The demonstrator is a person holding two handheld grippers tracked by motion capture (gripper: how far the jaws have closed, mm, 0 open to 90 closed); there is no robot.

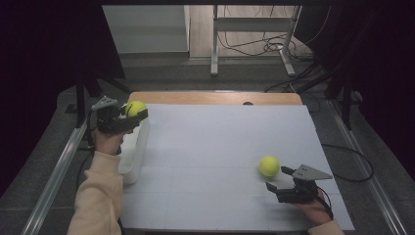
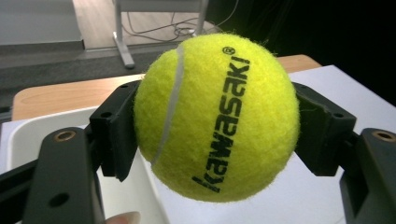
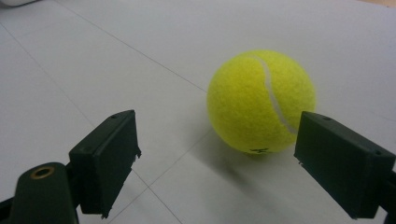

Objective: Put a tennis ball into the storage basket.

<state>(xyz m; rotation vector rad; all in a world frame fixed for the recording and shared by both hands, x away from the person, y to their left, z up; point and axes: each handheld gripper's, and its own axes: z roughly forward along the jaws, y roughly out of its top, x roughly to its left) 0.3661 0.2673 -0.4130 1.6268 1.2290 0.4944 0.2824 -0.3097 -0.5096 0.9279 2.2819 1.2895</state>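
Observation:
A yellow tennis ball (image 2: 217, 114) marked "kawasaki" sits clamped between the two black jaws of my left gripper (image 2: 215, 126). From above, that held ball (image 1: 135, 108) hangs over the far end of a white bin (image 1: 134, 152) at the table's left edge, in my left gripper (image 1: 131, 113). A second yellow tennis ball (image 1: 269, 166) lies on the white table sheet at the right. My right gripper (image 1: 280, 178) stands open just behind it, jaws apart. In the right gripper view this ball (image 3: 261, 100) rests slightly beyond and between the fingertips, nearer the right jaw.
The white sheet (image 1: 210, 147) covers a wooden table (image 1: 215, 97). The long white bin lies along the left side. Beyond the far edge are a floor with cables (image 1: 269, 46) and metal frame legs (image 1: 214, 44). Metal rails run along both sides.

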